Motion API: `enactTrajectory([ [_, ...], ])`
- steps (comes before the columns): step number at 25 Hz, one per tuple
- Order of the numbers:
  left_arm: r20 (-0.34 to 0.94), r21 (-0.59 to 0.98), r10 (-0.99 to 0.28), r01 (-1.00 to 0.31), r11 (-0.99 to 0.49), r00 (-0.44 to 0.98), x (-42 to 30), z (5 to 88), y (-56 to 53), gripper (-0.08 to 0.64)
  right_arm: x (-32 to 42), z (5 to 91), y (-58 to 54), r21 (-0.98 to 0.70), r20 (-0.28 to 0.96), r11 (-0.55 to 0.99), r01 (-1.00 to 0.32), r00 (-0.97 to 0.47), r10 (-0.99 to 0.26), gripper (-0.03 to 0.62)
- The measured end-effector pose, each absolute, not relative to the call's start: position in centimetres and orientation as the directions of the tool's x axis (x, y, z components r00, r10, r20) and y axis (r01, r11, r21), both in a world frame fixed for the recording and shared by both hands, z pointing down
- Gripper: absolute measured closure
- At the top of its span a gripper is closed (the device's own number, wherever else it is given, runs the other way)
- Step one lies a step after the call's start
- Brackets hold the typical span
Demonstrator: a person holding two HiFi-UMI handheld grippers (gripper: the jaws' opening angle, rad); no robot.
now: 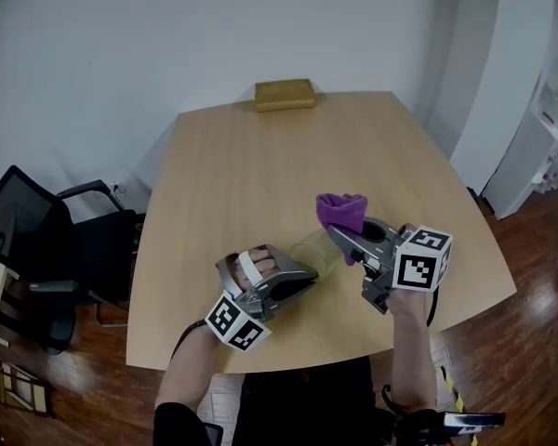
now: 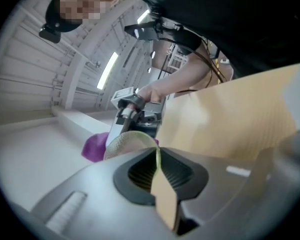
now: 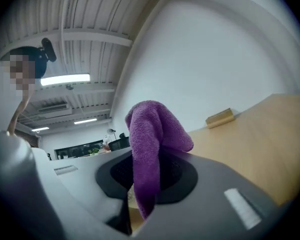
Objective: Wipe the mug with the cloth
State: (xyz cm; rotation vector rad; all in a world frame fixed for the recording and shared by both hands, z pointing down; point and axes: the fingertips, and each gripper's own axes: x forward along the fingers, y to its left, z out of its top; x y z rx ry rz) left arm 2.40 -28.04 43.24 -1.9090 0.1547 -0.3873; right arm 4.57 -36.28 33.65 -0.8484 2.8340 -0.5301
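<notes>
While I hold both tools over the near part of the bench [image 1: 251, 156], my left gripper [image 1: 307, 278] sits closest, at about 7 o'clock in the head view. Its jaws are pinching the thin wall of the mug [image 1: 314, 252], with one pad on either side of the wall. The left gripper view shows that wall running straight down between the ribbed pads. The mug is a translucent yellow-green and reaches from the jaw tips toward 1 o'clock. I cannot tell whether it rests on the wood.

My right gripper [image 1: 340, 235] comes in at 5 o'clock, pointing toward 10 o'clock. Its jaws are pressed together on the purple cloth [image 1: 342, 210]. In the right gripper view a strip of the cloth hangs down between the pads and the rest bunches up above them in a folded hump. That hump sits just beside the mug, at the mug's 1 o'clock. No view shows me whether the two touch.

Past them the light wood runs on to the far edge at 12 o'clock, where a flat brown block [image 1: 284, 94] lies. Off the bench, a black office chair [image 1: 37, 240] stands at 9 o'clock on the wooden floor [image 1: 530, 277]. A white cabinet [image 1: 532, 161] stands at 2 o'clock.
</notes>
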Motion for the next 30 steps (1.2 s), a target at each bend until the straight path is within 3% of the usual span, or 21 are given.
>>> enactTrajectory([
  [4, 0.213, -0.924, -0.300, 0.092, -0.371, 0.930, 2.4, 43.8, -28.6, 0.515, 1.4, 32.2, -33.3, -0.303, -0.038, 0.834, -0.461, -0.869, -0.494, 0.532],
  [7, 0.179, -0.898, -0.277, 0.042, -0.438, 0.944, 2.2, 43.3, -28.7, 0.508, -1.9, 31.0, -29.5, -0.209, -0.045, 0.913, -0.350, -0.929, -0.367, 0.532],
  [10, 0.056, -0.782, -0.174, -0.065, -0.620, 0.983, 1.3, 40.1, -28.2, 0.515, -1.0, 28.5, -27.0, -0.176, -0.204, 0.964, -0.201, -0.950, -0.235, 0.531],
  [12, -0.056, -0.598, -0.035, -0.061, -0.799, 0.998, -0.2, 37.4, -27.3, 0.515, 3.7, 26.7, -27.8, -0.199, -0.374, 0.959, -0.202, -0.889, -0.265, 0.531],
  [15, -0.384, -0.272, 0.222, 0.120, -0.955, 0.896, -3.1, 32.4, -25.3, 0.515, 11.0, 25.2, -29.5, -0.242, -0.565, 0.942, -0.231, -0.756, -0.331, 0.532],
  [18, -0.568, -0.175, 0.351, 0.307, -0.935, 0.745, -4.8, 30.0, -23.9, 0.515, 11.8, 24.8, -28.3, -0.189, -0.620, 0.970, -0.153, -0.747, -0.239, 0.532],
  [22, -0.597, -0.132, 0.445, 0.465, -0.875, 0.668, -4.2, 29.9, -22.2, 0.515, 7.5, 24.4, -25.4, -0.106, -0.598, 0.992, 0.068, -0.801, -0.009, 0.532],
  [25, -0.615, -0.109, 0.486, 0.544, -0.832, 0.621, -4.2, 30.0, -21.1, 0.515, 5.8, 24.6, -24.7, -0.145, -0.623, 0.958, 0.248, -0.775, 0.106, 0.532],
  [30, -0.580, -0.093, 0.525, 0.590, -0.802, 0.623, -3.1, 30.7, -20.1, 0.512, 2.0, 27.5, -28.8, -0.356, -0.557, 0.900, 0.253, -0.831, 0.014, 0.534],
])
